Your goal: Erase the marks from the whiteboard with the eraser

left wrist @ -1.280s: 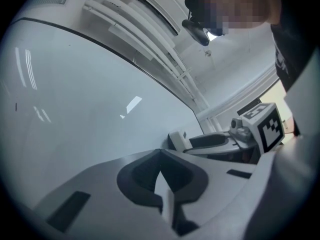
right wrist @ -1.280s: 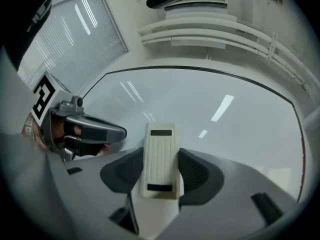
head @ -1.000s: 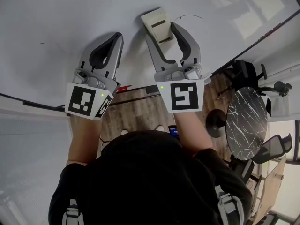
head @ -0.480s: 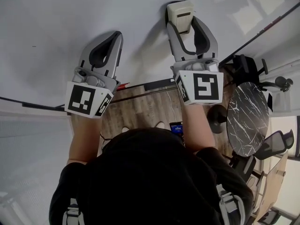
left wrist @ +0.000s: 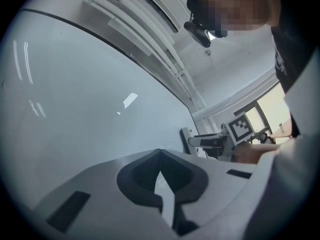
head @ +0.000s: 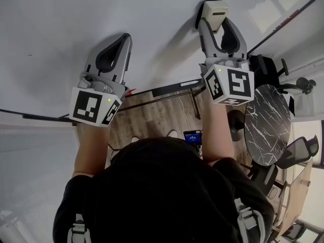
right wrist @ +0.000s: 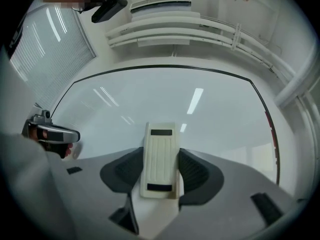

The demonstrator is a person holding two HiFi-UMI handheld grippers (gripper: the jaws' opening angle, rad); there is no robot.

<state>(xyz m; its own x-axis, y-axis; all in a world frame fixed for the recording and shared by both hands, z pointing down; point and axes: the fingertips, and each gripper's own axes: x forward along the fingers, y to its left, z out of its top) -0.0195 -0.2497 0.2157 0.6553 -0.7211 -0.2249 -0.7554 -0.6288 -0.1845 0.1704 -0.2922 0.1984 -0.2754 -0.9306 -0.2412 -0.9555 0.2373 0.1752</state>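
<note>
Cream plastic eraser (head: 213, 11), one only, is clamped by its long sides in the right tool (head: 216, 23) and pressed flat on the single whiteboard (head: 76, 14). It looks light and stiff (the wiping face is probably soft). The left tool (head: 124, 38), second of two, is closed on nothing.

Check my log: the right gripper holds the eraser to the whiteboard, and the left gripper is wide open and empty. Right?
No: the left gripper is shut, fingers meeting at the tips, as the left gripper view shows. It is empty, and the right gripper does hold the eraser to the whiteboard.
</note>
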